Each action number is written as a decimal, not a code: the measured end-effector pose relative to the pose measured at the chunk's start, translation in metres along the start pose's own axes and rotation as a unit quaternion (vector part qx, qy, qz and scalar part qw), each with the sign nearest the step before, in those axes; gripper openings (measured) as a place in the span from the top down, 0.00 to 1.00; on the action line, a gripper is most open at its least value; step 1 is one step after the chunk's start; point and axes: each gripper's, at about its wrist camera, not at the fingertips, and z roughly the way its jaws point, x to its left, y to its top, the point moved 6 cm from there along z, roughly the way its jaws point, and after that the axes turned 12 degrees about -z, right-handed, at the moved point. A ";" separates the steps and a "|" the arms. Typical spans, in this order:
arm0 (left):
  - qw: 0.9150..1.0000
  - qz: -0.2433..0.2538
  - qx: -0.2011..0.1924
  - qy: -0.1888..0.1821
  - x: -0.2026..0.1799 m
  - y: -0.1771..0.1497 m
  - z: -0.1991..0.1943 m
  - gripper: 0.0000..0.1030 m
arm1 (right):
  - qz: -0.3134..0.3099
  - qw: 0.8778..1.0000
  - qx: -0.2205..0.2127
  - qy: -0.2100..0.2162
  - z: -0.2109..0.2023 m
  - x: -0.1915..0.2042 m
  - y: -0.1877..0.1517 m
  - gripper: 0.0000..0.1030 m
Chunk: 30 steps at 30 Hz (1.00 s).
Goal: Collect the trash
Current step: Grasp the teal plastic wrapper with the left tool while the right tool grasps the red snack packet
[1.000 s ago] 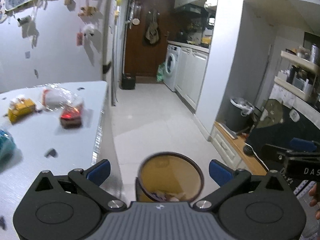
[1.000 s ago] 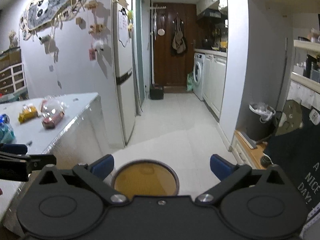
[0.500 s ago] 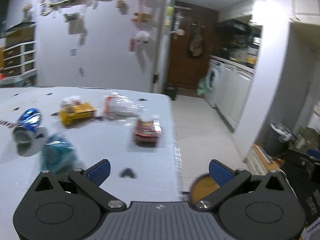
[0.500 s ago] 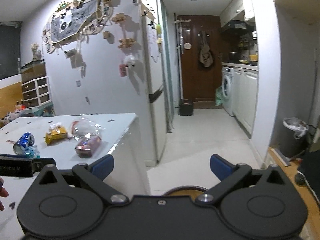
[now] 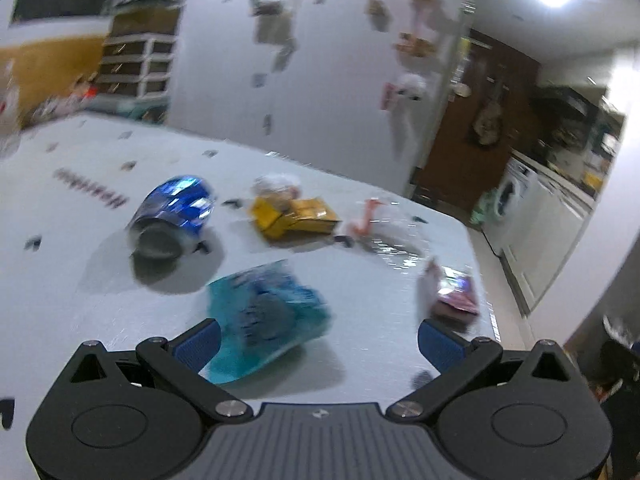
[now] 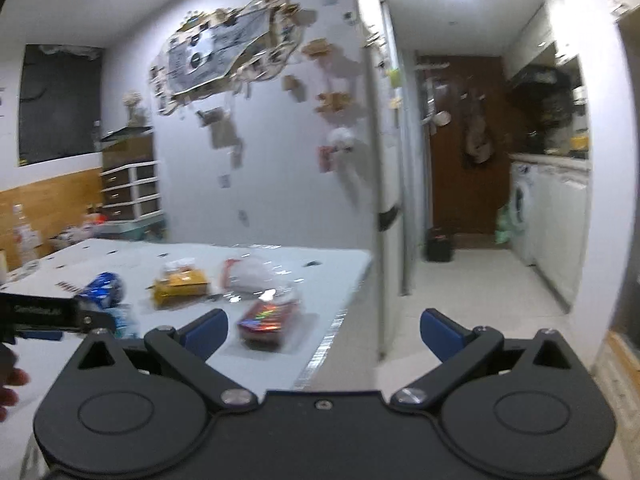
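A crushed blue can [image 5: 172,216] is seen lying on its side on the white table [image 5: 80,200], its long axis running from the near left to the far right with its grey end turned toward the left wrist camera. Just in front of the left claw [image 5: 318,338], whose blue fingers are spread wide with nothing between them, a crumpled teal wrapper [image 5: 268,314] is laid flat — blurred, so its print cannot be read. A yellow packet [image 5: 294,216], a clear plastic bag [image 5: 384,236] and a shiny red packet [image 5: 454,294] are ranged beyond it toward the table's right edge. Compared with half a second ago, the teal wrapper is framed much nearer the left claw, and the bin is no longer shown. The right claw [image 6: 322,330] is likewise held apart and empty, near the red packet.
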 end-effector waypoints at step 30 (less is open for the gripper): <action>0.997 -0.048 0.037 0.045 0.030 0.021 0.082 0.01 | 0.151 0.982 0.112 0.023 0.184 0.040 -0.016 0.15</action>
